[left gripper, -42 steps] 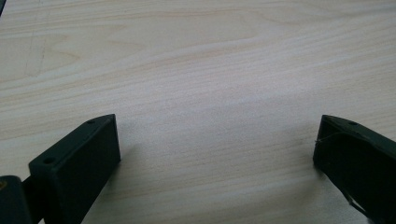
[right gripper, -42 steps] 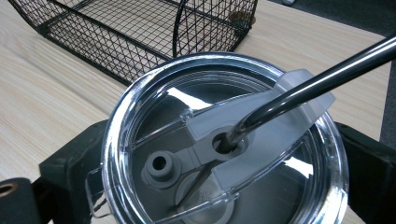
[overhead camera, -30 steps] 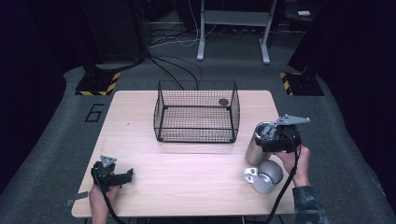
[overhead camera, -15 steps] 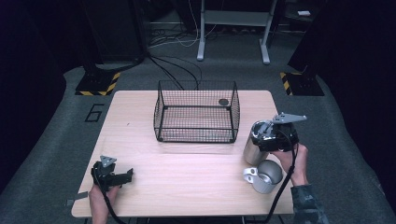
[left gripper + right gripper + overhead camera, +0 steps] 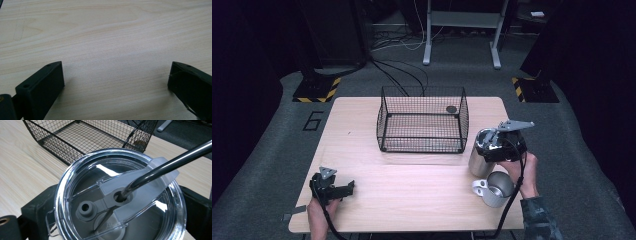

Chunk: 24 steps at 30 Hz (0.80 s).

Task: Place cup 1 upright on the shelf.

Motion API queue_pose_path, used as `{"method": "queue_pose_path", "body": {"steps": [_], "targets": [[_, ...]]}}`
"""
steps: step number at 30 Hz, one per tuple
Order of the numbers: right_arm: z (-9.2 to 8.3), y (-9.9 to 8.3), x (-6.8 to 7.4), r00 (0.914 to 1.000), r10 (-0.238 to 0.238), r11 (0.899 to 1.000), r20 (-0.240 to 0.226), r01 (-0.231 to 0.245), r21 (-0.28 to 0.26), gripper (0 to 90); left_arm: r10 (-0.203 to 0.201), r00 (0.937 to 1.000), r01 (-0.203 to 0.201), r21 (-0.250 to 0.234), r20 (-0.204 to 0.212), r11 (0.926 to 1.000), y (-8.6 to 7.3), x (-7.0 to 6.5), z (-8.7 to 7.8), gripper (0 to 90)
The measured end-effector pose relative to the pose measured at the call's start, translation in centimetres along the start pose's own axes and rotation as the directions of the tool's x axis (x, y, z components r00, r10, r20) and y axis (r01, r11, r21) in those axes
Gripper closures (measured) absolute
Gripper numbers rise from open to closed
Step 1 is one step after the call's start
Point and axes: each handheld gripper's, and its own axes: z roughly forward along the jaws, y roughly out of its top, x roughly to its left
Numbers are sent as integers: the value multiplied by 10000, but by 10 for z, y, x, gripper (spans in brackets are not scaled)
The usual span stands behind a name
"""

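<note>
Steel tumbler (image 5: 478, 156) with clear lid (image 5: 120, 195) and metal straw (image 5: 170, 162), upright near the table's (image 5: 412, 195) right edge, just right of the wire basket (image 5: 422, 120). Clamped at the rim by the right gripper (image 5: 497, 146). Metal mug (image 5: 494, 189) just in front. Left gripper (image 5: 115, 82) resting low at the front left, jaws wide apart over bare wood.

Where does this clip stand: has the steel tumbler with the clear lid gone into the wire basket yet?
Not yet. The black wire basket holds just one small dark round object. In hand: the right hand-held gripper clamps the steel tumbler with clear lid and straw beside the basket. Left: the tumbler and the silver metal mug remain outside it. The left hand-held gripper is open over bare table.
</note>
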Motion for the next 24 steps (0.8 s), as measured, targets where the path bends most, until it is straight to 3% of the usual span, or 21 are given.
{"method": "queue_pose_path", "body": {"steps": [24], "targets": [[5, 19, 22, 9971, -350, 9994, -683, 344, -91, 36, 17, 10000, -17, 16, 2, 10000, 0, 0, 0, 5]]}}
